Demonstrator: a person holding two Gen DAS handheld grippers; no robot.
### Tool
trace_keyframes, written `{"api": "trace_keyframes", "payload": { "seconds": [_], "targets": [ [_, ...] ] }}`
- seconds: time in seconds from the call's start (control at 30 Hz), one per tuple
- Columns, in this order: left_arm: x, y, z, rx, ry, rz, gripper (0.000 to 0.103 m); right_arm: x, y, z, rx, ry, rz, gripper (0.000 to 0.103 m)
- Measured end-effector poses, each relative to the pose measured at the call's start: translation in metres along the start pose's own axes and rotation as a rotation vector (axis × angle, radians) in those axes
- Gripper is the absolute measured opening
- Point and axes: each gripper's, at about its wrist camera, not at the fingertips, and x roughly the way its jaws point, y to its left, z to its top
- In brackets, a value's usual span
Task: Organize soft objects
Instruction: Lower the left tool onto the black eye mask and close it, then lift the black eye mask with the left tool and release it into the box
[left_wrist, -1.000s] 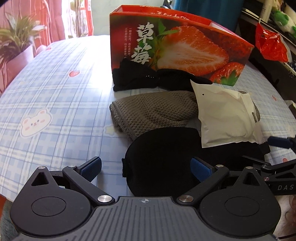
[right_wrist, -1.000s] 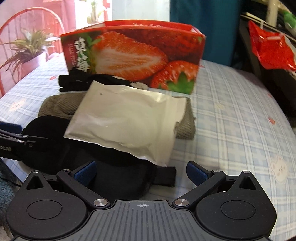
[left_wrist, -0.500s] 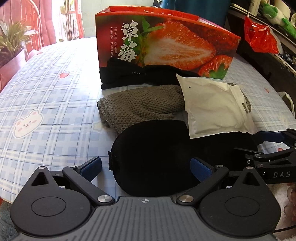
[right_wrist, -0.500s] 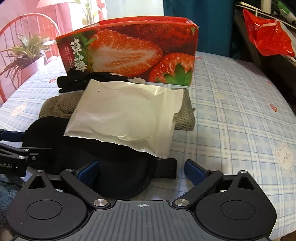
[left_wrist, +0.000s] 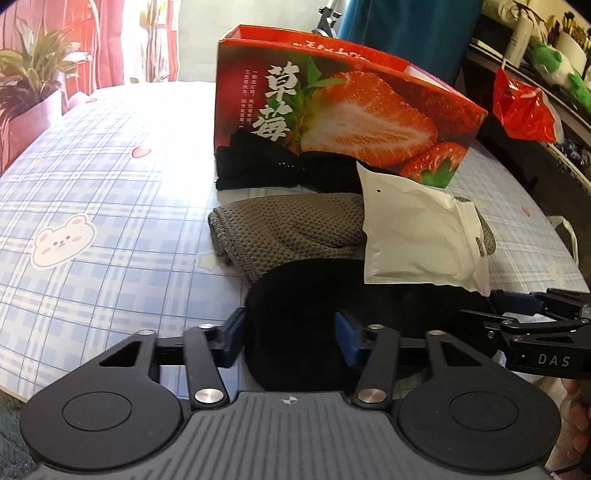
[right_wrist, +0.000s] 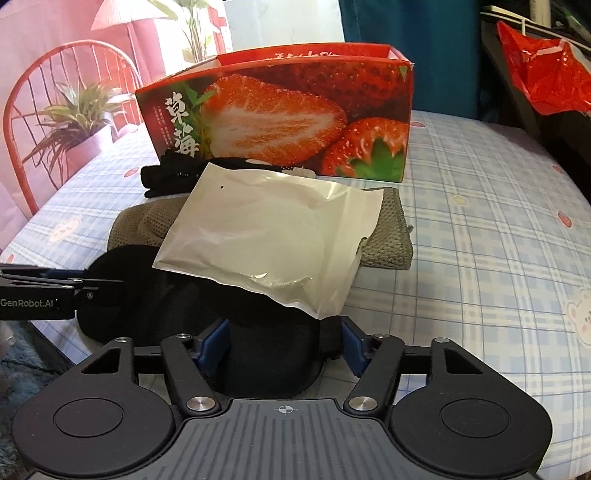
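A black eye mask (left_wrist: 314, 295) (right_wrist: 166, 295) lies at the table's near edge. My left gripper (left_wrist: 290, 338) has its blue pads either side of the mask's left end, partly closed. My right gripper (right_wrist: 284, 343) has its pads either side of the mask's right end by the strap. A white plastic pouch (left_wrist: 413, 232) (right_wrist: 273, 232) rests on the mask and on a grey knitted cloth (left_wrist: 291, 225) (right_wrist: 388, 236). A black fabric item (left_wrist: 258, 166) (right_wrist: 173, 177) lies against the strawberry box (left_wrist: 351, 110) (right_wrist: 295, 122).
The table has a blue plaid cloth (left_wrist: 103, 192) (right_wrist: 480, 221) with bear prints. A red chair (right_wrist: 70, 92) and a potted plant (right_wrist: 74, 125) stand at the left. A red plastic bag (left_wrist: 521, 107) hangs at the right by a dark shelf.
Both grippers have moved forward onto the black eye mask and their jaws have narrowed around its two ends. The other objects have not moved.
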Motion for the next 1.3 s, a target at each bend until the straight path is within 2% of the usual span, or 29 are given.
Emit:
{"api": "trace_keyframes", "payload": {
  "seconds": [0.07,0.27,0.37,0.5,0.7,0.9,0.97,1.1,1.17,1.2,1.3],
  "targets": [
    [0.000,0.003,0.000,-0.016,-0.001,0.006,0.035,-0.001,-0.002,0.000,0.012,-0.005,0.006,0.052],
    [-0.008,0.011,0.003,-0.037,-0.039,0.020,0.019,-0.006,-0.008,0.002,0.048,-0.034,0.007,0.039],
    [-0.013,0.013,0.004,-0.044,-0.062,0.017,0.016,-0.005,-0.012,0.002,0.068,-0.039,0.006,0.035],
    [-0.018,0.017,0.006,-0.062,-0.089,0.020,0.013,-0.005,-0.011,0.002,0.067,-0.037,0.007,0.035],
    [-0.026,0.020,0.008,-0.065,-0.117,0.025,0.012,-0.013,-0.014,0.001,0.081,-0.054,-0.001,0.042],
    [-0.030,0.021,0.007,-0.064,-0.132,0.027,0.012,-0.008,-0.021,-0.005,0.122,0.008,0.003,0.044],
    [-0.031,0.021,0.007,-0.063,-0.135,0.027,0.012,-0.008,-0.022,-0.005,0.132,0.005,0.014,0.044],
    [-0.028,0.021,0.007,-0.063,-0.126,0.029,0.012,-0.006,-0.020,-0.005,0.124,0.011,0.034,0.025],
    [-0.027,0.021,0.006,-0.061,-0.124,0.030,0.012,-0.006,-0.019,-0.005,0.125,0.012,0.038,0.020],
    [-0.027,0.021,0.006,-0.062,-0.126,0.030,0.012,-0.007,-0.020,-0.004,0.131,0.009,0.042,0.013],
    [-0.029,0.021,0.007,-0.071,-0.143,0.028,0.010,-0.014,-0.024,0.000,0.147,-0.022,0.060,0.008]
  ]
}}
